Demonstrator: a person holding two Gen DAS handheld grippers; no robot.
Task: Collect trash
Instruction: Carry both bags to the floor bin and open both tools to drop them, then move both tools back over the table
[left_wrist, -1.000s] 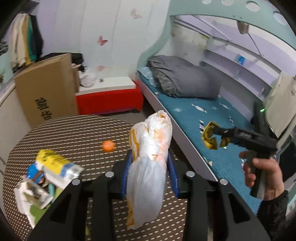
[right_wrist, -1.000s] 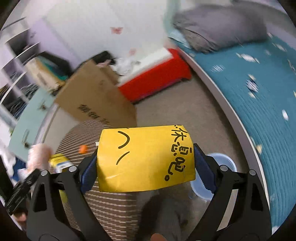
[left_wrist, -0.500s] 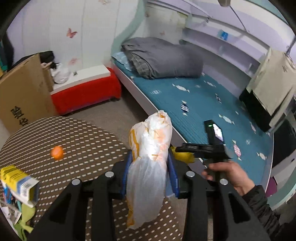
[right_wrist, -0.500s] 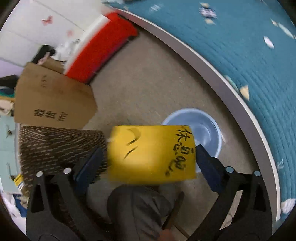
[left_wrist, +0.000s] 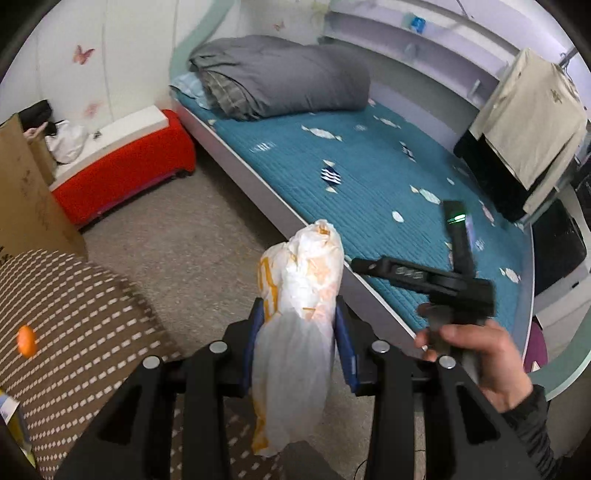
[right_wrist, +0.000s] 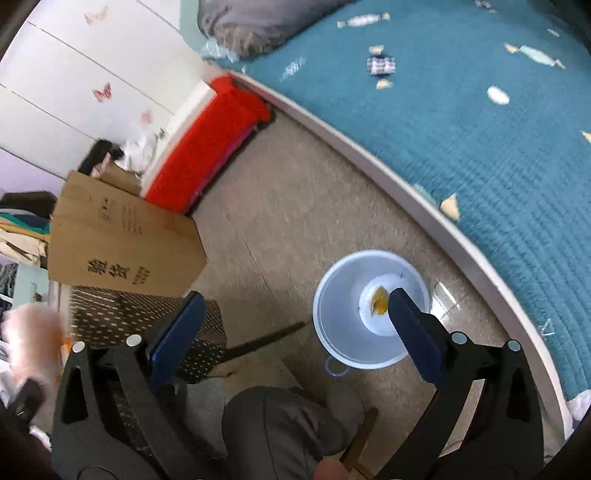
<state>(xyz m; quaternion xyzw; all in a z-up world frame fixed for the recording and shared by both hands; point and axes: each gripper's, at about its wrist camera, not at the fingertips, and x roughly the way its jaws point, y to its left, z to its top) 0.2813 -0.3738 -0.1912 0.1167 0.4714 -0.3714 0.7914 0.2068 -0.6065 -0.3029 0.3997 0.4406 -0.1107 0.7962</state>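
Left gripper (left_wrist: 298, 343) clamping crumpled white plastic bag (left_wrist: 299, 314). Right gripper (right_wrist: 291, 314) gaping wide, holding nothing, hovering above pale blue round bin (right_wrist: 340, 295) containing yellow scrap (right_wrist: 378, 301).

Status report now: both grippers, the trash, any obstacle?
Right gripper open above pale blue bin; yellow wrapper inside. Left gripper shut on white plastic bag. No obstacle seen.

Bin (right_wrist: 369, 310) mouth open from above, bare floor (right_wrist: 295, 206) around it, bed (right_wrist: 480, 129) edge just right, desk (right_wrist: 147, 325) corner left, possibly a stick between.
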